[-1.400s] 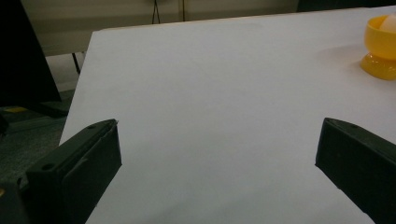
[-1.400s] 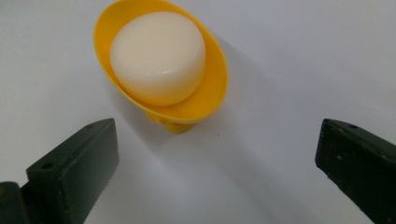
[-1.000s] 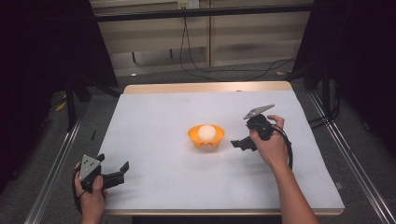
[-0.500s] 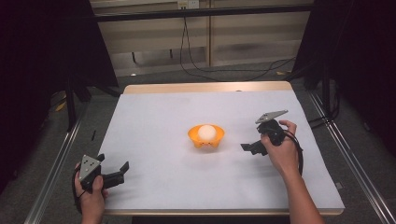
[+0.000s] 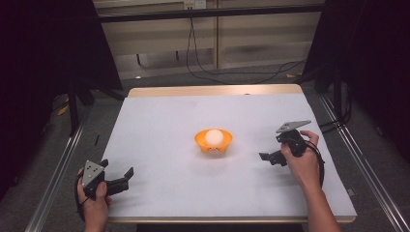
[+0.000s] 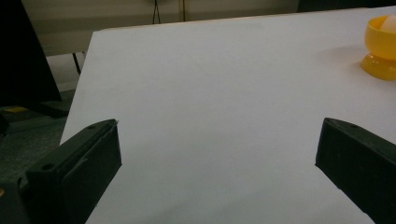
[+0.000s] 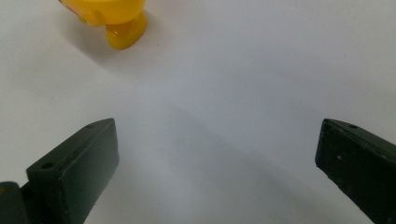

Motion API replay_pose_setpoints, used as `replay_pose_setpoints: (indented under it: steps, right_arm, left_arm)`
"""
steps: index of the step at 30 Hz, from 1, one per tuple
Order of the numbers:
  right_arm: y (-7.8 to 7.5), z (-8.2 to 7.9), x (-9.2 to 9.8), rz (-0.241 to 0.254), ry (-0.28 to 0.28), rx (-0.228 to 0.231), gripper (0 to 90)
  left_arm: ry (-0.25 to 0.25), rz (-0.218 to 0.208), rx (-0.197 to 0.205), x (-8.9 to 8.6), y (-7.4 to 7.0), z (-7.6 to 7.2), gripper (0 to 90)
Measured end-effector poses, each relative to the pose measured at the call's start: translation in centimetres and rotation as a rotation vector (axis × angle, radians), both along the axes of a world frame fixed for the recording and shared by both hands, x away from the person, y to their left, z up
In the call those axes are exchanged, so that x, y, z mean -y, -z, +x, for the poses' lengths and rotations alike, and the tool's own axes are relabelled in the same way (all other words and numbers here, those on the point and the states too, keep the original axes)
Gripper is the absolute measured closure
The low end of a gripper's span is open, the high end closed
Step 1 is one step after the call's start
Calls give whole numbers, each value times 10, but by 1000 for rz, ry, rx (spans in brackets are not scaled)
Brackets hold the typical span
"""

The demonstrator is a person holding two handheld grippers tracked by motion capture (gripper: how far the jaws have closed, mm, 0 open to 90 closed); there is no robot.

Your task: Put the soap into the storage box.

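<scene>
An orange egg cup [image 5: 213,143] stands at the middle of the white table [image 5: 164,125] with a white egg [image 5: 213,137] in it. The cup shows at the right edge of the left gripper view [image 6: 382,46] and at the top left of the right gripper view [image 7: 111,16]. My right gripper [image 5: 267,157] is open to the right of the cup, apart from it, jaws wide over bare table [image 7: 217,158]. My left gripper [image 5: 123,176] is open near the front left corner, nothing between its jaws [image 6: 217,158].
Dark curtains flank the table on both sides. Metal rails [image 5: 58,174] run along the table's left and right sides. Black cables [image 5: 212,72] lie on the floor beyond the far edge. Wide bare surface surrounds the cup.
My right gripper has drawn back from the egg cup, moving right and toward the front edge. The left gripper, cup and egg have stayed put.
</scene>
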State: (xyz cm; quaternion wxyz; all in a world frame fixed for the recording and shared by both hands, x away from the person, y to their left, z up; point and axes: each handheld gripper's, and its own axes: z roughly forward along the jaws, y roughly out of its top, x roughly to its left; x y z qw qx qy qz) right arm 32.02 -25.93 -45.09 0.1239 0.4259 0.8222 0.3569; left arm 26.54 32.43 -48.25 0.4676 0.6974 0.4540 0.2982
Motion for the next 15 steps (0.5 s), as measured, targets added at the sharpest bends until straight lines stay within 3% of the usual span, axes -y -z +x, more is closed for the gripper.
replay_pose_setpoints:
  steps: [15]
  right_arm:
    - [11,-22,35,22,71,8,0]
  left_arm:
    - [-1,4,1,0,0,0,0]
